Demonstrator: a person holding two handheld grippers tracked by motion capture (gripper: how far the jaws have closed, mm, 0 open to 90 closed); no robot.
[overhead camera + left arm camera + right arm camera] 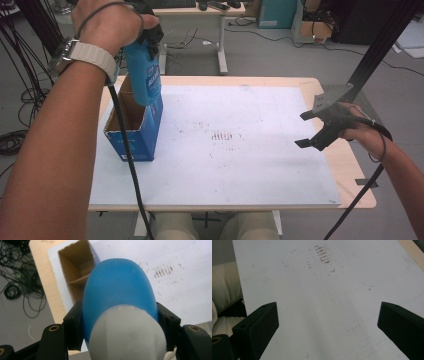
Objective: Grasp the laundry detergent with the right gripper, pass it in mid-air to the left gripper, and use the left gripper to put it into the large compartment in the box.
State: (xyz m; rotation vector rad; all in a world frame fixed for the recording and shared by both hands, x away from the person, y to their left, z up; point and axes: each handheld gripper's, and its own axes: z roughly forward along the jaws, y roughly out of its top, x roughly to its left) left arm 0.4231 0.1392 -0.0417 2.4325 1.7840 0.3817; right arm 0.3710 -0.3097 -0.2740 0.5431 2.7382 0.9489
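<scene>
At the left of the high view, the left gripper (146,37) is clamping a blue bottle (144,72) near its upper end, its jaws pressing on either side of the body just below the white cap (127,333), as the left gripper view shows. The bottle is hanging upright from the grip, long axis roughly vertical, cap end up toward the hand and base pointing down into the open top of a blue cardboard box (134,134). Its lower part is sitting just at the box's rim, at the far end of the opening; whether it is touching the cardboard cannot be told. The box is standing on the left side of the white board (250,165) that is covering the wooden table (350,165). Inside, brown walls and one cardboard divider (77,281) are showing; no other contents can be made out. At the right, the right gripper (311,129) is hovering over the board's right edge, well apart from bottle and box, jaws spread wide and holding nothing, pointing toward the stained middle of the board.
</scene>
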